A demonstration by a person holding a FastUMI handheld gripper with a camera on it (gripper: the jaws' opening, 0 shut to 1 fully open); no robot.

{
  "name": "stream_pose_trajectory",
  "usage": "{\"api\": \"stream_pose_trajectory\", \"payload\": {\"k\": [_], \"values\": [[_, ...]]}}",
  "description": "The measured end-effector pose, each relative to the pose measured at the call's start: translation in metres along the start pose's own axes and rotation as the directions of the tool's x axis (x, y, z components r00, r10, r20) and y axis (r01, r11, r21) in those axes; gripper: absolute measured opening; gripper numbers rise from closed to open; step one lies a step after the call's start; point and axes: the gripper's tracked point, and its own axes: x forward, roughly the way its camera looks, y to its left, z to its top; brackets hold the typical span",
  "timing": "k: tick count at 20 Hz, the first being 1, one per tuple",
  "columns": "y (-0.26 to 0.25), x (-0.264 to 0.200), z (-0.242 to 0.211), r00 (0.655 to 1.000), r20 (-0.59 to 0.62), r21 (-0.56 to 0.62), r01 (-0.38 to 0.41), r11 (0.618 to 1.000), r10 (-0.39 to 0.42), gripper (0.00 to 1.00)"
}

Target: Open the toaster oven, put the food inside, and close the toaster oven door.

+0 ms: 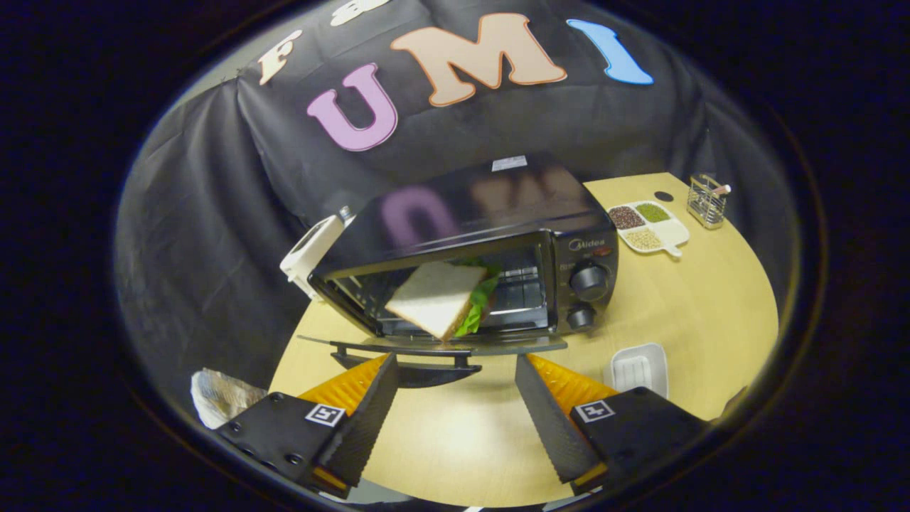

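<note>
A black toaster oven (483, 213) stands on the round wooden table (682, 313), its door (434, 347) folded down flat toward me. A sandwich (437, 299) of white bread with green lettuce lies inside the oven cavity, leaning out toward the opening. My gripper (455, 377) hangs open just in front of the lowered door, nothing between its fingers. The black handle of the door sits just ahead of the fingertips.
A small white empty dish (638, 368) lies on the table right of the fingers. Farther back right sit a white divided plate of grains (648, 226) and a wire holder (706, 201). A white device (313, 252) leans left of the oven. Crumpled plastic (222, 395) lies left of the fingers.
</note>
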Motion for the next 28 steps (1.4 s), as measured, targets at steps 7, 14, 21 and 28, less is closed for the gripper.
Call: {"api": "stream_pose_trajectory", "payload": {"k": [7,14,21,28], "values": [[0.003,0.013,0.04,0.998,0.068,0.011,0.013,1.0,-0.014,1.0],[-0.001,0.012,0.064,0.993,0.114,-0.017,0.031,0.999,-0.029,0.99],[-0.033,0.0,0.073,0.986,0.143,-0.045,0.088,0.995,-0.081,0.98],[-0.073,-0.06,0.158,0.914,0.375,-0.059,0.187,0.981,-0.152,0.98]]}}
